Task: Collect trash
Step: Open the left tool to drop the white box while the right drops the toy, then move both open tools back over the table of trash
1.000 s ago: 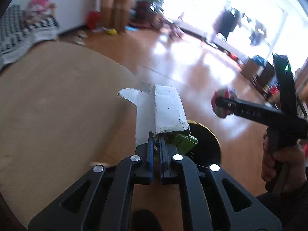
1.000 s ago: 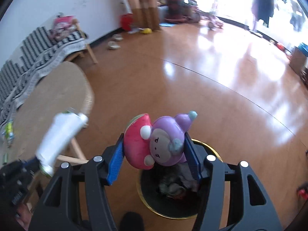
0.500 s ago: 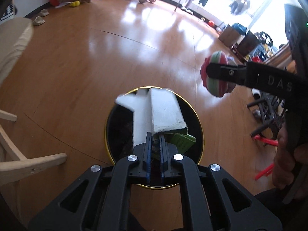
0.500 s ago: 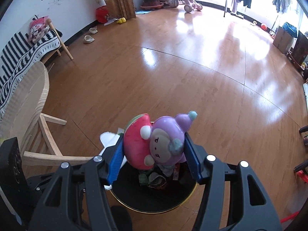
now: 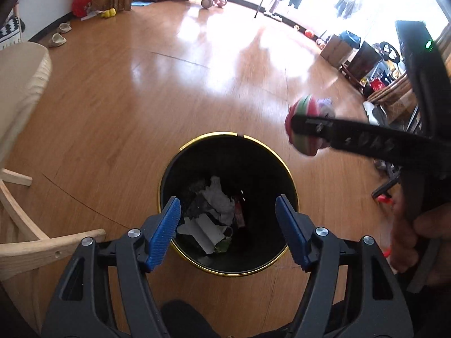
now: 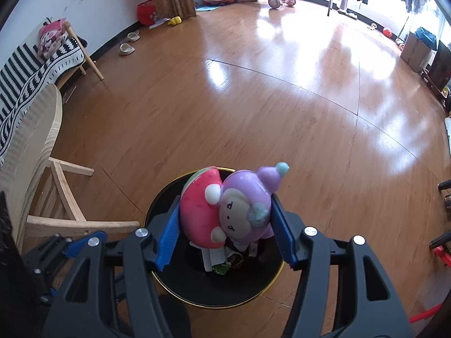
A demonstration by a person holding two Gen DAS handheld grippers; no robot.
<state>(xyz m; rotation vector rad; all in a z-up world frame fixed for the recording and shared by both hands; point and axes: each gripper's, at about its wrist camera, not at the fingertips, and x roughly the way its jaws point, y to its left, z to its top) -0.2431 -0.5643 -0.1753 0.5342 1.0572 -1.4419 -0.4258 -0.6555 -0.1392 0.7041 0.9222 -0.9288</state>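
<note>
Toy time: the squishy figure toy [image 6: 225, 209], a pink strawberry-ish half and a purple half with a little face, sits pinched between the blue pads of the right gripper [image 6: 225, 232], directly above the black trash bin [image 5: 197, 146] with the gold rim. Left gripper [image 5: 228, 231] hangs over the same bin with jaws spread wide and nothing in them; white paper scraps [image 5: 217, 197] and a folded white carton [image 5: 204, 232] lie at the bottom. Seen from the left wrist, the toy looks off to the bin's right, so I'd center it over the opening, dip low, then let go so it can't bounce off the rim onto the wood floor [image 6: 253, 107].
</note>
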